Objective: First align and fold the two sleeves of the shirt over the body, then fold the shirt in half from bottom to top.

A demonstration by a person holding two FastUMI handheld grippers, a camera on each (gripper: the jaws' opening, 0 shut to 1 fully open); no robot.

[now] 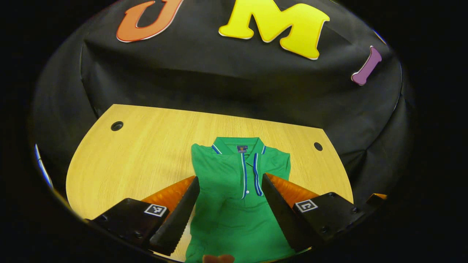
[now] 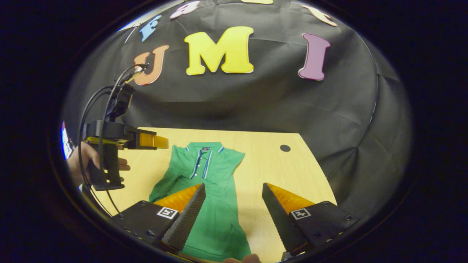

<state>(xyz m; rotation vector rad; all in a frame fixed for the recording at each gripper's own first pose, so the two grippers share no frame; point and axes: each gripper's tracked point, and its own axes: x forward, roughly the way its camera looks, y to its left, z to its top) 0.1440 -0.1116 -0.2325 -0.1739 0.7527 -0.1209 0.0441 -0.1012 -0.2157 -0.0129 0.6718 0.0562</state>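
Green polo shirt flat on wood-grain table, both ridged grippers agape, empty

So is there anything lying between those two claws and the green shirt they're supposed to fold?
Nothing visible. The green shirt lies flat on the wooden table, and both the left gripper and the right gripper hang open above it with bare air between. The table around the shirt holds no other objects.

A light wooden table with rounded corners stands against the black cloth wall (creased in places); two dark round holes sit near its far corners.
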